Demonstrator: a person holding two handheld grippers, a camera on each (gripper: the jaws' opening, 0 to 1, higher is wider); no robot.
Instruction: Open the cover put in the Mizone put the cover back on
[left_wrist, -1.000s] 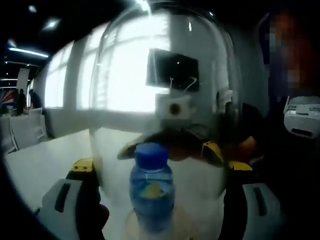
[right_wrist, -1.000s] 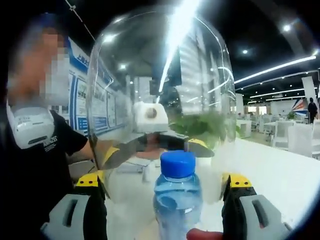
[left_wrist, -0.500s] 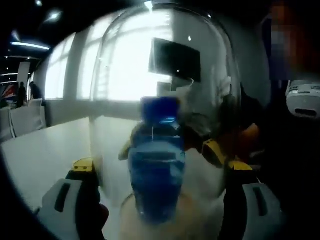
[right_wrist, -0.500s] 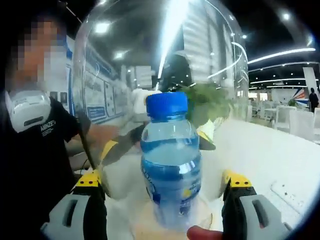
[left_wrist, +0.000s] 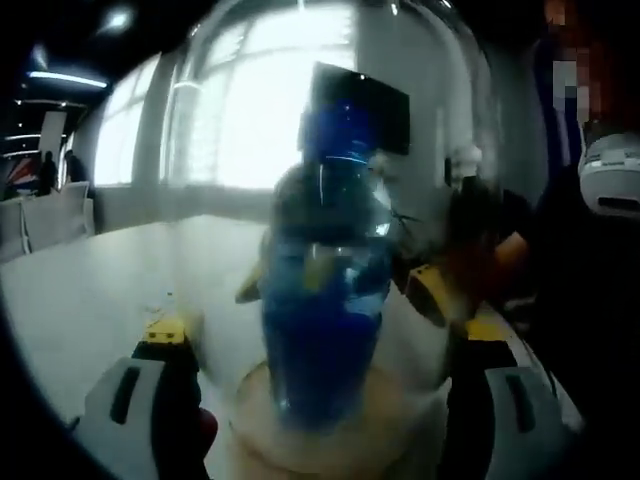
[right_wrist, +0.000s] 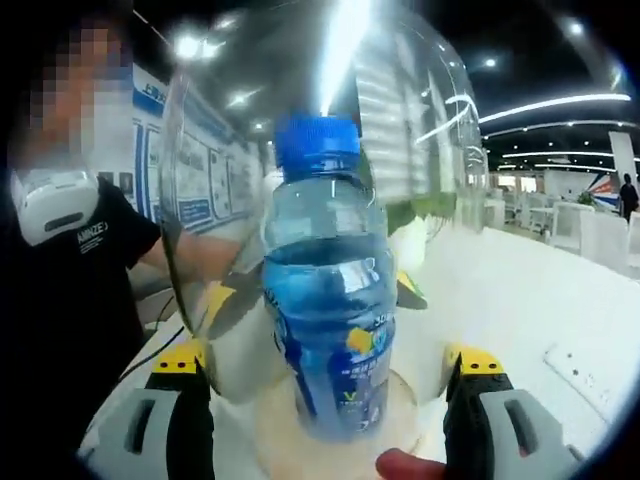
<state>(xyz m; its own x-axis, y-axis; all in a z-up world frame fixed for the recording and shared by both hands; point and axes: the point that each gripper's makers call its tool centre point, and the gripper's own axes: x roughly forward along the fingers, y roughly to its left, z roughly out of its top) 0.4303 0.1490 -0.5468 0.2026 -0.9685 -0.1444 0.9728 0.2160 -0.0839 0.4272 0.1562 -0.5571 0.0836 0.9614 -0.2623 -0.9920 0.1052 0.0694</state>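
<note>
A Mizone bottle (left_wrist: 320, 300) (right_wrist: 325, 290) with blue drink and a blue cap (right_wrist: 318, 140) stands upright on a round wooden base (left_wrist: 300, 450) (right_wrist: 270, 440). A clear glass dome cover (left_wrist: 430, 130) (right_wrist: 425, 150) surrounds it, its rim low near the base. My left gripper (left_wrist: 325, 335) is shut on the cover's sides. My right gripper (right_wrist: 328, 358) is shut on it from the opposite side. Through the glass each view shows the other gripper's yellow-tipped fingers (left_wrist: 430, 295) (right_wrist: 215, 305).
The base sits on a white table (left_wrist: 90, 290) (right_wrist: 520, 300). A person in a black shirt (right_wrist: 70, 290) (left_wrist: 590, 300) stands close beside it. A white socket strip (right_wrist: 580, 365) lies on the table. White chairs (left_wrist: 45, 225) stand far off.
The cover has come down over the bottle, so the bottle now reaches much higher inside the dome in both views. Both grippers have kept their hold.
</note>
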